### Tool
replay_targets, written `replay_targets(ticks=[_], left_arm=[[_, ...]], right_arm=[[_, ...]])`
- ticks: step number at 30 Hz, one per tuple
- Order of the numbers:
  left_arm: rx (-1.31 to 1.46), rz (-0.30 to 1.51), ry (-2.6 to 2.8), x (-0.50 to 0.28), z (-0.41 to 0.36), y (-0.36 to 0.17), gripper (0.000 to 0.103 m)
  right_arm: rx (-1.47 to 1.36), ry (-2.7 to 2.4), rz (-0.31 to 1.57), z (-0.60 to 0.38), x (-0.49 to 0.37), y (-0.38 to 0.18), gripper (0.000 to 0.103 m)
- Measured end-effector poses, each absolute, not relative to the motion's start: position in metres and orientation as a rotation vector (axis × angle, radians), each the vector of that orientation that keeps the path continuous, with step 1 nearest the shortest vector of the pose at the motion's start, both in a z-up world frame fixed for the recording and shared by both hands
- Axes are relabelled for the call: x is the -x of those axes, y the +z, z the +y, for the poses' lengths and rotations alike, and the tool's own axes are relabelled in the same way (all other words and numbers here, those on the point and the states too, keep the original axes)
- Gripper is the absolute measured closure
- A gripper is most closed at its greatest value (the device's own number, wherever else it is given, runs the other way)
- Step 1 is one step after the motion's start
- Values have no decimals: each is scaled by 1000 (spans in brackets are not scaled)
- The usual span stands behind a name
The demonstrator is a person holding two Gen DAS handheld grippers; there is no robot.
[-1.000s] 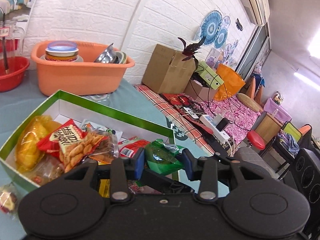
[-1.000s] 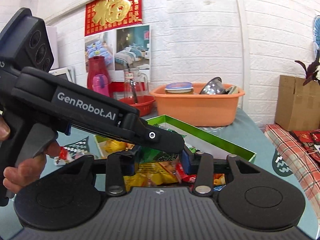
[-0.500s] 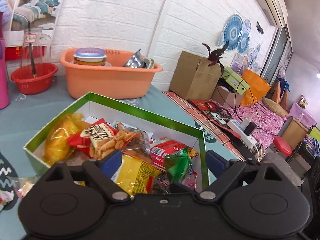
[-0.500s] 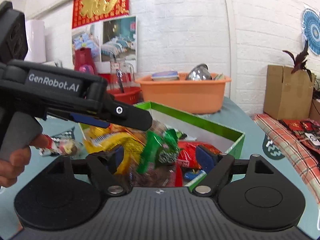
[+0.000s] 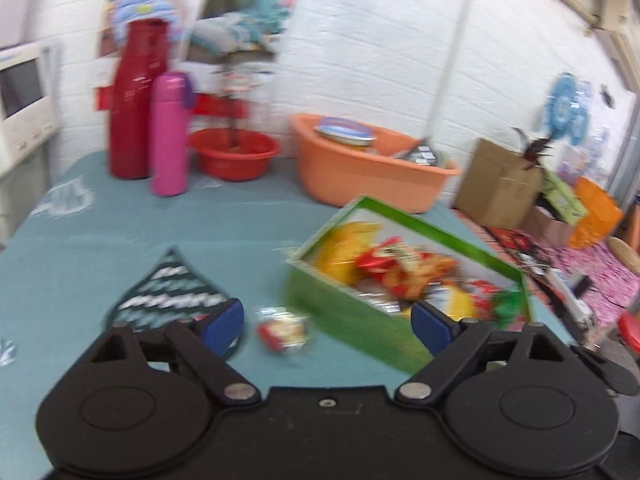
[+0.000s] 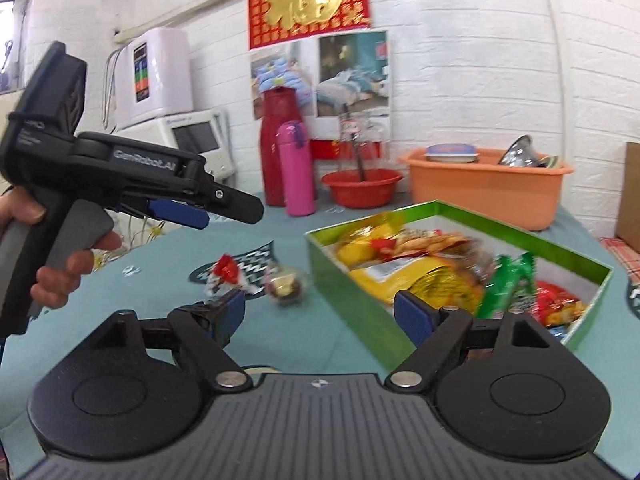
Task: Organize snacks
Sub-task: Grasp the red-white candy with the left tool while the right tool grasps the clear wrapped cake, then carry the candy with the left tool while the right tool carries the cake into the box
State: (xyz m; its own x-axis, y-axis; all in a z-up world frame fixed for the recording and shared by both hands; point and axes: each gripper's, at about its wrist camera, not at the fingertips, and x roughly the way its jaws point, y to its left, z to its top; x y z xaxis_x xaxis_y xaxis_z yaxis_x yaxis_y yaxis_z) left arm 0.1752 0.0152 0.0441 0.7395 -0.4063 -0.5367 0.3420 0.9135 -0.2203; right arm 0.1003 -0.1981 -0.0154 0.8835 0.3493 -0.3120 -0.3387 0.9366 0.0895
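A green box (image 5: 352,312) (image 6: 348,276) holds several snack packets, among them a green packet (image 6: 506,280) (image 5: 508,302) at its near corner. Two loose wrapped snacks lie on the teal tablecloth left of the box: a red-and-white one (image 6: 226,276) and a round clear one (image 6: 286,286). One of them shows blurred in the left wrist view (image 5: 282,330). My left gripper (image 5: 328,322) is open and empty above that snack; it also shows in the right wrist view (image 6: 216,210). My right gripper (image 6: 320,316) is open and empty, near the box's front corner.
An orange basin (image 6: 486,192) with dishes, a red bowl (image 6: 362,188), a pink flask (image 6: 296,168) and a red bottle (image 6: 276,152) stand at the back of the table. A cardboard box (image 5: 498,184) and cluttered bedding lie off to the right.
Both grippers opened and let the green packet drop into the box. Both then swung left, away from the box and toward the loose snacks on the cloth.
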Motion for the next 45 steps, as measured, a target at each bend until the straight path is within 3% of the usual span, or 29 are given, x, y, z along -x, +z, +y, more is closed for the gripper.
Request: replay_targets(ticks=[13,15,16,17,19,27,28,30,31,42,45], left_arm=[[177,751,-309,-242,60,-20,3],[180,765,-312,-249,61,-26,20],[181,781,-318,-254,62,-29,45],[184,799,-338,-257,64,-33,59],[190,801,-363,-258,68,-34,54],[140,805,-417,-247,81,-32,54],[136,802,-407,-247,83,-32,45],[143,804,-408,-248,88,-33,42],[151,807,-410,-249,90,-33,42],[143,801,-360,-244,98,-32,23],[105,792,-344,-240,91,-32,25]], right_arm=[[-9,405,429,-152,-132,-27,0],[-11,407,442,-144,-144,-30,0],[-8,405,450,-139,-151,-32,0],[-5,401,457,-135,-157,-34,0],[1,390,467,-127,-170,-37,0],[40,283,486,-94,-221,-46,0],[51,267,482,-89,-225,-47,2],[112,232,480,-80,-233,-50,21],[144,218,486,-76,-237,-53,24],[73,331,539,-93,-218,-59,28],[40,347,538,-100,-199,-56,28]])
